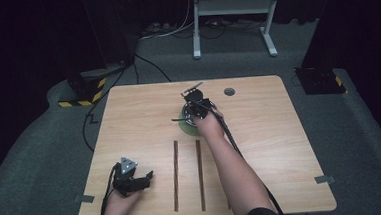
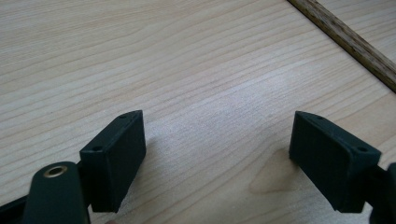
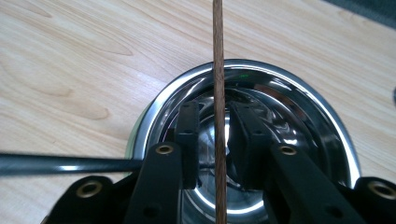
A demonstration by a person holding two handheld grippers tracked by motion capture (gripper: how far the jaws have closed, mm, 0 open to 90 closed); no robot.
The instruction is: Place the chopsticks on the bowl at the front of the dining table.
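Observation:
A shiny steel bowl (image 3: 299, 88), green on the outside (image 1: 187, 129), stands at the middle of the wooden table (image 1: 281, 147). My right gripper (image 1: 198, 110) points down into it. A thin wooden stick (image 3: 217, 56) runs between its jaws (image 3: 215, 112), which are open, with a narrow gap on each side of the stick. A dark rod (image 3: 65, 164) pokes out past the bowl's rim (image 1: 178, 120). Two more wooden sticks (image 1: 176, 174) (image 1: 200, 173) lie side by side on the table. My left gripper (image 1: 144, 180) rests near the front left, open over bare wood (image 2: 217, 154).
One lying stick (image 2: 355, 42) crosses the far corner of the left gripper view. A round grommet hole (image 1: 229, 91) sits near the table's far edge. Bits of tape (image 1: 324, 179) mark the front corners. Beyond the table stand a white frame (image 1: 232, 7) and floor cables.

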